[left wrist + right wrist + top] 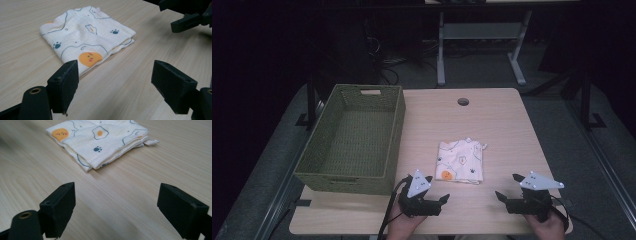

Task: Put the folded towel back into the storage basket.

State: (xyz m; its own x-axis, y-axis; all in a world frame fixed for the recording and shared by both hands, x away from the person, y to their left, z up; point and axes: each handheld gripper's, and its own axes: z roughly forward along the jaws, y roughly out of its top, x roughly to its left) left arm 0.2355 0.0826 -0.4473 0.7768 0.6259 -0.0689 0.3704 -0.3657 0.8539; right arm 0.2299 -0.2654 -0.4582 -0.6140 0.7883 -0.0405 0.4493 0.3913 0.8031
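The folded white printed cloth (461, 161) lay flat on the light wooden table (502, 125), just right of the green woven basket (354, 140) that stood along the table's left side. The left gripper (432, 192) sat near the cloth's front left corner, and the right gripper (508, 186) off its front right, both at the table's near edge.

No words, brand names, labels or numbers can be read anywhere. The folded cloth (85, 37) carries only printed pictures: paw prints, fried eggs and an orange smiling face, with no lettering among them. The white dots on the claws' grey plates are plain markers, not characters.
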